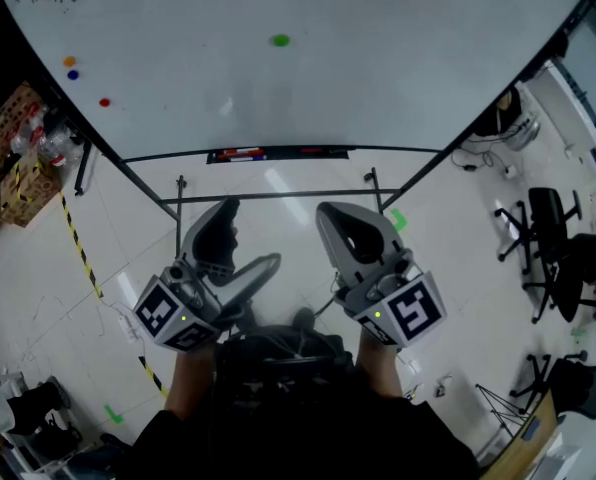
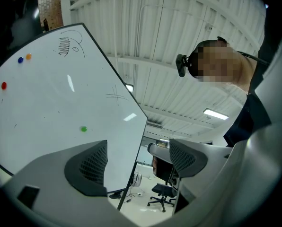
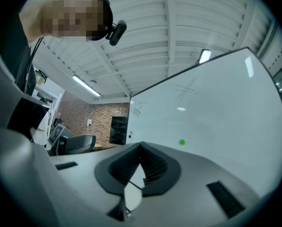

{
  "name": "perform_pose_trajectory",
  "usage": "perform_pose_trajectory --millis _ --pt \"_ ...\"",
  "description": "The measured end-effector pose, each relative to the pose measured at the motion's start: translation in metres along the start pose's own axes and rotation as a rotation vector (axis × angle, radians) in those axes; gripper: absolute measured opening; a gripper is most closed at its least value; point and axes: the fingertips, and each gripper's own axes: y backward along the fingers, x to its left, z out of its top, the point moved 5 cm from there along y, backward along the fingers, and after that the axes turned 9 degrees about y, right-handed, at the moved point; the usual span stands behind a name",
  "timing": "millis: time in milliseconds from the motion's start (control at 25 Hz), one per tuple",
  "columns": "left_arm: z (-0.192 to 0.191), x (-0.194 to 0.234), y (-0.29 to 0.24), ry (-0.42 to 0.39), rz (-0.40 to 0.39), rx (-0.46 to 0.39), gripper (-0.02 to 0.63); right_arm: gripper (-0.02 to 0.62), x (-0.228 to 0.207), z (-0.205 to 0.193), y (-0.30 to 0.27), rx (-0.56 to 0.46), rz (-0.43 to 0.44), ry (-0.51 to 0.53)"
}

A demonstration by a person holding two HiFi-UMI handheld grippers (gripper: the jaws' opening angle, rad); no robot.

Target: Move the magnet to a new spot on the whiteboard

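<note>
So where does this one stand? Honestly, it can't be pinned down from a single moment. The green magnet is stuck to the whiteboard on its own, around 12 o'clock in the head view and high on the board. An orange magnet, a blue magnet and a red magnet are bunched together well off toward its 9 o'clock. The task line doesn't say which magnet is "the" magnet. The green one is the likely pick since it sits alone, but that's only a guess.

Neither tool has anything in it. The left tool has its jaws spread wide, with only board and room showing through the gap. The right tool has its jaws closed, pads touching and nothing pinched between them. Both are held low and close to the person's body, around 6 o'clock in the head view. They're well clear of the board and below the marker tray.

That leaves two readings. Either the green magnet is sitting in its old spot waiting to be grabbed, or it's already in its new spot and the person has backed off. With no magnet in either tool and both tools away from the board, the scene fits either one. All that's certain is that every magnet is on the board and none is being carried.
</note>
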Motion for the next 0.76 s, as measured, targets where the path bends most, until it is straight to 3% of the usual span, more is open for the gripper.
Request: perform_pose_trajectory --millis 760 --pt "0.0038 0.0061 -0.0023 -0.017 -0.003 -0.003 0.405 0.018 -0.0053 -0.0005 -0.0037 -0.005 -0.004 0.010"
